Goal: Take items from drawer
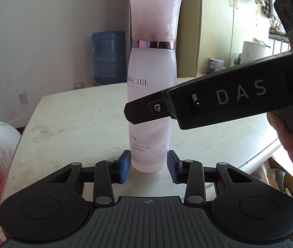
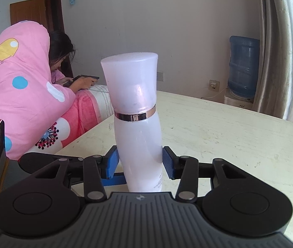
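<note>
Frosted plastic bottle (image 1: 151, 107) is standing upright on the table (image 1: 80, 111); you are bracketing its base with the left hand-held gripper (image 1: 149, 166), pads slightly apart from it, while your right hand-held gripper (image 2: 140, 163) is clenching the lower body. Slick, top-heavy: stay low.

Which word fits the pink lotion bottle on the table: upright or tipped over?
Upright. The bottle stands on its base on the table, cap on top, in both wrist views.
</note>
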`<state>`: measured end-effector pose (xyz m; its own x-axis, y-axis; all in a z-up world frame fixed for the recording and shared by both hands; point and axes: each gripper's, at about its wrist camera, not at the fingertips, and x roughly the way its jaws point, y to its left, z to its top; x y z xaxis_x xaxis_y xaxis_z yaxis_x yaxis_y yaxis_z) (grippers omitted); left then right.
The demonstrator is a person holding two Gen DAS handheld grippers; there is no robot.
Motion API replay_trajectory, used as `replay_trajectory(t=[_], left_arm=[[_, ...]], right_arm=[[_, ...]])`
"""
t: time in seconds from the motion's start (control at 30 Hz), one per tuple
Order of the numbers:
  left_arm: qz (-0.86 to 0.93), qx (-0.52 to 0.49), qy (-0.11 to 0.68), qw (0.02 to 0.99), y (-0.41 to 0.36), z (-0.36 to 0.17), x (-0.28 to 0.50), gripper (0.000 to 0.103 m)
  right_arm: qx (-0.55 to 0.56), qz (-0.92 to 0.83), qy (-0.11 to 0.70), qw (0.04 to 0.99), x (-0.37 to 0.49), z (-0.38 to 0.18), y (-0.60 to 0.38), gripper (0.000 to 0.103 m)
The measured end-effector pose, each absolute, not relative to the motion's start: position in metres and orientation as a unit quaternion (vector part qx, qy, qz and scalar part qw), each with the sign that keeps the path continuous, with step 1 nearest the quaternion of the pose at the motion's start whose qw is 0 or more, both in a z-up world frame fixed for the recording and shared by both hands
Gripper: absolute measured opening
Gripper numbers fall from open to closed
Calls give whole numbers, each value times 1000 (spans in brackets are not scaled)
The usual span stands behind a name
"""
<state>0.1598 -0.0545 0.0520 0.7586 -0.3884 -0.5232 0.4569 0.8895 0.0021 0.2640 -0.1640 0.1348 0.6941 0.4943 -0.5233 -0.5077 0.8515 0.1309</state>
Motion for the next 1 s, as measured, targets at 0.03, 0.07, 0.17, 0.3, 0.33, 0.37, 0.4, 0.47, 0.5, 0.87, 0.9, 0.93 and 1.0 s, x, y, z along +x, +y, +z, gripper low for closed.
replay_trajectory(t=[0.03,0.07,0.17,0.3,0.33,0.37,0.4,0.47,0.5,0.87,0.9,0.93,1.0], left_arm=[[-225,64,265,935,-54,52,161,40],[-225,63,265,935,-54,52,161,40],[-222,61,268,936,-54,54,161,39],[-216,57,273,935,-52,56,166,39],[-215,56,275,935,-51,56,168,39],[-213,55,277,935,-50,57,169,39],[-212,54,278,935,-49,57,171,39],[-209,54,282,935,-48,58,173,39],[-208,54,283,935,-48,58,175,39],[-193,54,291,935,-46,61,191,39],[-192,55,291,936,-47,61,192,39],[-191,55,292,936,-46,61,193,39],[-188,54,292,936,-46,61,195,39]], right_arm=[[-12,272,281,920,264,135,-163,46],[-12,272,281,920,265,135,-163,46],[-12,274,281,920,269,135,-161,46],[-10,273,282,920,274,135,-159,46],[-11,273,283,920,275,136,-157,46],[-12,273,283,919,276,136,-156,46],[-13,273,283,919,278,136,-155,46],[-14,273,283,919,281,135,-153,46],[-13,274,284,919,282,135,-152,46],[-12,276,284,918,299,134,-147,46],[-12,276,284,918,301,134,-146,46],[-11,276,285,918,303,134,-146,46],[-10,277,286,917,306,134,-145,46]])
